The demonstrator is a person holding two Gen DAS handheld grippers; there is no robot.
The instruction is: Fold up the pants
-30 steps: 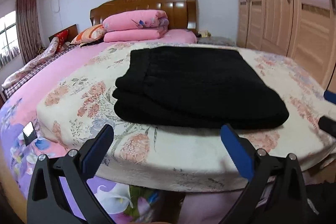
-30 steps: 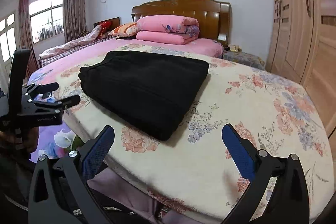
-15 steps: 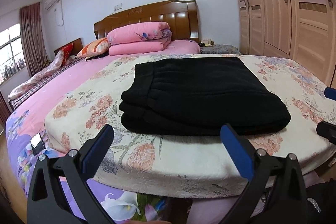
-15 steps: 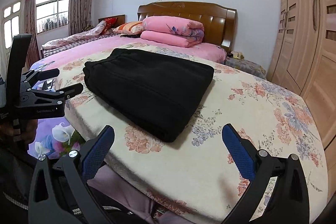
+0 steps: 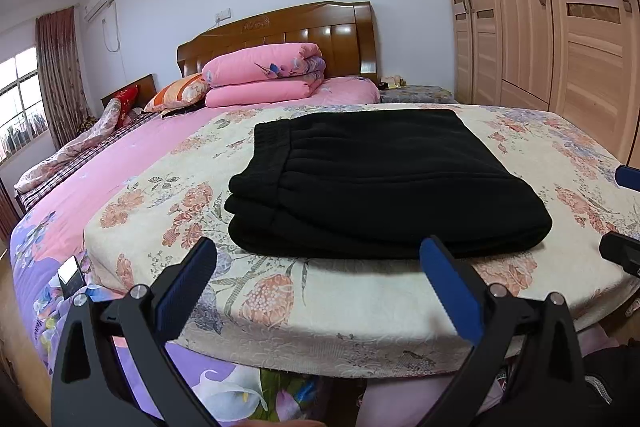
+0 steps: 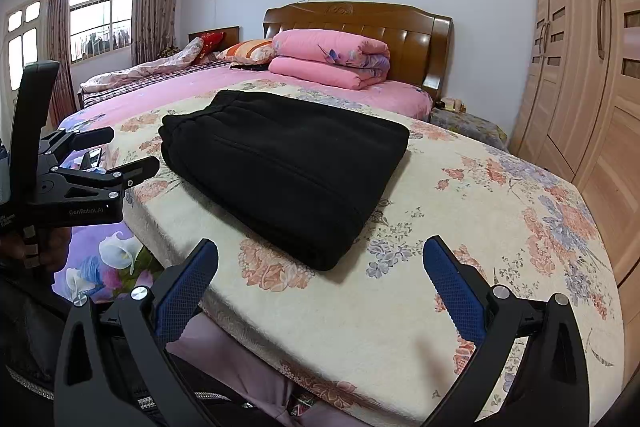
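**Bedroom scene: folded pants lying on the floral blanket**

Floral blanket [image 5: 340, 307] is serving as the folding surface. Nearest, the left gripper [image 5: 316, 287] and right gripper [image 6: 320, 283] are hovering spread and empty, clear of the cloth. Beyond them, the black pants [image 6: 288, 167] are resting as a compact stack, probably finished. Farther back, pink quilts [image 5: 264, 75] are sitting against the wooden headboard [image 6: 360, 19].

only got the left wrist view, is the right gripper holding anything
Observer: No, the right gripper is open and empty, short of the folded black pants.
Operator: is my left gripper touching the pants
Observer: No, seen side-on the left gripper hangs off the floral blanket's edge, apart from the pants.
Operator: top layer flat
Observer: Yes, flat, with one straight seam line running across it.
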